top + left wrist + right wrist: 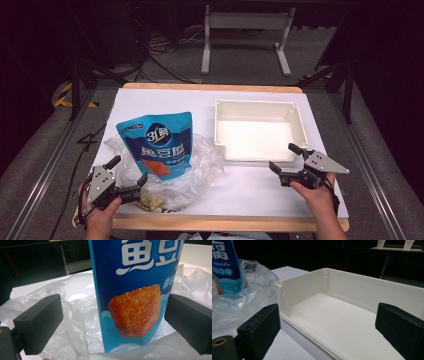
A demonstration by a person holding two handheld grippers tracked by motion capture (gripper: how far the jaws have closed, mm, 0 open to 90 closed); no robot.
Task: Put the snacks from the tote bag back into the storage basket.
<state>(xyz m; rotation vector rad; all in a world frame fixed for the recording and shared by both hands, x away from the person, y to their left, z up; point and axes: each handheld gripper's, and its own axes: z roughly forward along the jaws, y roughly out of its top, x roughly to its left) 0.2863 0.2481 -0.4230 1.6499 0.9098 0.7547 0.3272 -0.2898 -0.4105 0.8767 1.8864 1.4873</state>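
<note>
1. The blue fish tofu pouch point(159, 142) stands on the clear plastic bag point(200, 165), left of the white bin point(257, 131).
2. Left gripper point(129, 172) and right gripper point(288, 157): both wide, empty.
3. Risk: the left gripper could pinch bag film and topple the pouch.

Left gripper point(129, 170): held in the person's left hand point(102, 215) at the near left edge of the table point(165, 97), jaws spread wide, nothing between them. Right gripper point(285, 157): held in the right hand point(312, 192) at the table's near right, jaws likewise wide apart. Both forearms enter over the near edge.
</note>
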